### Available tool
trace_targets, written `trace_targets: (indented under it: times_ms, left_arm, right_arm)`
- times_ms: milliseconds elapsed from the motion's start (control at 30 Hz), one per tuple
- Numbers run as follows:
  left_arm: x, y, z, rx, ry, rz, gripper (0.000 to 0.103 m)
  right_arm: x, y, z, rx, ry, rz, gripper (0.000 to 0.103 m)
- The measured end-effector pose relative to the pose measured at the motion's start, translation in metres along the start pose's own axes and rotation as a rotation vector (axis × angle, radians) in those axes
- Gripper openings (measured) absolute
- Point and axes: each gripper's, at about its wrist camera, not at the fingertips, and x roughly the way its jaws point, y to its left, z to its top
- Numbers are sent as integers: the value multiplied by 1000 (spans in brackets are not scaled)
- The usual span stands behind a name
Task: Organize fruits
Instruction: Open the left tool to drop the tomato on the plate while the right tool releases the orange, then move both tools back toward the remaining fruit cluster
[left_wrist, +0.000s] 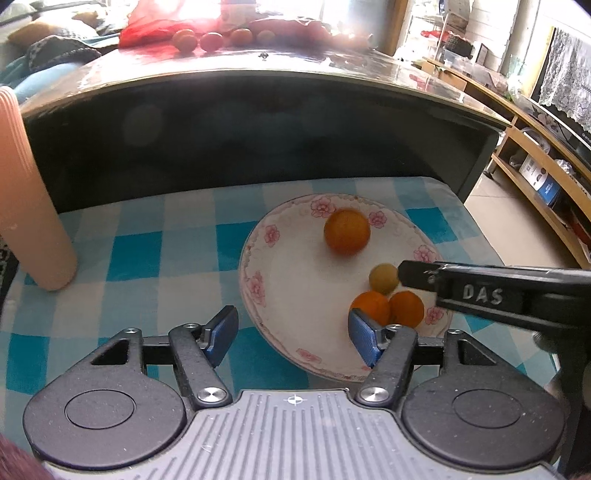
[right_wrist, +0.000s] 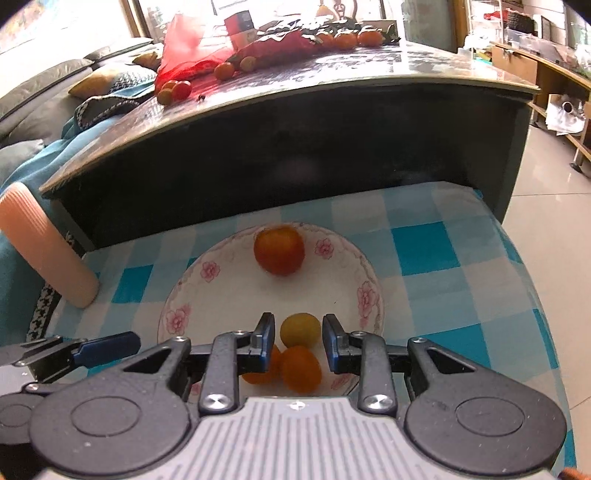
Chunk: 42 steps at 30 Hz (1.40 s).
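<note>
A white floral plate (left_wrist: 288, 280) (right_wrist: 221, 295) lies on the blue checked cloth (left_wrist: 129, 240). A large orange-red fruit (left_wrist: 347, 231) (right_wrist: 279, 250) sits at the plate's far side. Two small oranges (left_wrist: 371, 304) (right_wrist: 300, 369) lie touching at its near right rim. My right gripper (right_wrist: 298, 319) (left_wrist: 404, 273) is shut on a small yellow fruit (right_wrist: 300, 329) (left_wrist: 384, 278), held low over the plate just beyond the oranges. My left gripper (left_wrist: 293, 321) stands open above the plate's near left rim with no fruit between its fingers. Its blue finger (right_wrist: 107, 345) shows at the left in the right wrist view.
A dark table (left_wrist: 258, 122) with a glossy top rises right behind the cloth. It bears more small fruits (left_wrist: 210, 40) and a red bag (right_wrist: 184, 55). A peach ribbed cylinder (left_wrist: 29, 206) leans at the left. Wooden shelves (left_wrist: 535, 177) and tiled floor (right_wrist: 546, 166) lie to the right.
</note>
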Motion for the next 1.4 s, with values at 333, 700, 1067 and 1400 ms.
trace_targets:
  times_ms: [333,700,1067,1400]
  left_arm:
    - [-15,6,-12,11,15,7,74]
    - [-33,12,-32,26,33,8,76]
    - [-54,21,-56,2,56,-5,76]
    - [-65,38,-64,-32,57,6,78]
  right_arm:
    - [-22,2,-12,1,6,-11,42]
    - [-45,18,-42,-30,46,15,42]
    - [-57,34,-90,-56,138,61,42]
    - [-51,64,-120,-84,218,129,42]
